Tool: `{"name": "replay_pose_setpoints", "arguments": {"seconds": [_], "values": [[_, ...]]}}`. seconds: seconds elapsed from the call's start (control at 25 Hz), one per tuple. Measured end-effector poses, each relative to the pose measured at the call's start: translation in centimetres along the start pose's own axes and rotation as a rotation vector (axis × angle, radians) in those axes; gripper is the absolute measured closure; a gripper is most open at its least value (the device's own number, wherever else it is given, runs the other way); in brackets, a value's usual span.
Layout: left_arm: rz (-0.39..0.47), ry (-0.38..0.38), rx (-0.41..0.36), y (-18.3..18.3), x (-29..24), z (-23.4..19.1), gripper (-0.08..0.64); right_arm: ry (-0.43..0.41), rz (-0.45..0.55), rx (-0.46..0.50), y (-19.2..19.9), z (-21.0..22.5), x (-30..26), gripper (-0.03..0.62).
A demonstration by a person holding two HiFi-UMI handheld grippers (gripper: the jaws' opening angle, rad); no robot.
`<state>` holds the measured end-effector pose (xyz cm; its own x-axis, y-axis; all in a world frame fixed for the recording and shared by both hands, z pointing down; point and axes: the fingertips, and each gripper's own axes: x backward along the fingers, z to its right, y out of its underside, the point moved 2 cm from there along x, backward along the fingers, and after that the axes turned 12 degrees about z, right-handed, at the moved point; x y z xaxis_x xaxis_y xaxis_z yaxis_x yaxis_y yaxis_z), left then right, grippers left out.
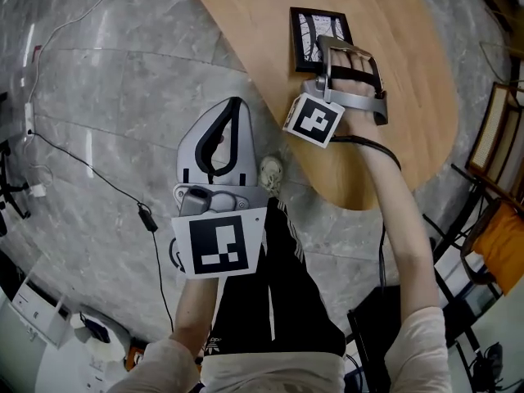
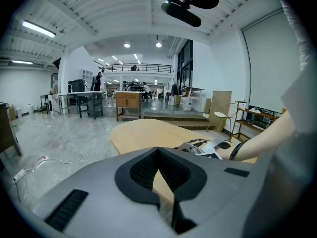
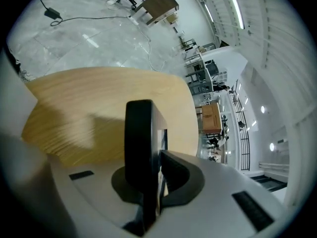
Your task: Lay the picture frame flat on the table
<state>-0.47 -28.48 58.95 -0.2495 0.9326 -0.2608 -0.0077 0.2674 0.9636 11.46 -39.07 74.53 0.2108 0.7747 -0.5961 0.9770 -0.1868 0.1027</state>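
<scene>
Frame: my right gripper (image 1: 326,56) pinched the picture frame (image 1: 313,33) by its edge, upper centre, over the wooden table (image 1: 401,105).
Left gripper (image 1: 219,142): jaws together, empty.
Progress: frame seemingly near flat; release was left.

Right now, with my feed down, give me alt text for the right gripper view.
The right claw is shut on the edge of a black frame, seen edge-on, with a tan wooden table behind it. Past the table's curved rim lies grey marble floor, and a bright hall shows further off.
</scene>
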Motion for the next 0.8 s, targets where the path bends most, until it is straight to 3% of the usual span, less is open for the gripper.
{"name": "replay_pose_setpoints", "arguments": {"seconds": [0.24, 0.32, 0.44, 0.8], "values": [[-0.012, 0.010, 0.011, 0.4, -0.6, -0.3, 0.551, -0.039, 0.032, 0.014, -0.4, 0.2, -1.6, 0.565], [-0.015, 0.012, 0.013, 0.5, -0.7, -0.4, 0.551, -0.118, 0.043, -0.055, -0.5, -0.2, -1.8, 0.520], [-0.021, 0.016, 0.006, 0.6, -0.8, -0.6, 0.551, -0.270, 0.054, -0.184, -0.8, -0.8, -1.7, 0.394], [-0.040, 0.052, 0.016, 1.5, -0.7, -0.8, 0.551, -0.466, 0.095, -0.187, -0.7, -1.2, -1.2, 0.323]]}}
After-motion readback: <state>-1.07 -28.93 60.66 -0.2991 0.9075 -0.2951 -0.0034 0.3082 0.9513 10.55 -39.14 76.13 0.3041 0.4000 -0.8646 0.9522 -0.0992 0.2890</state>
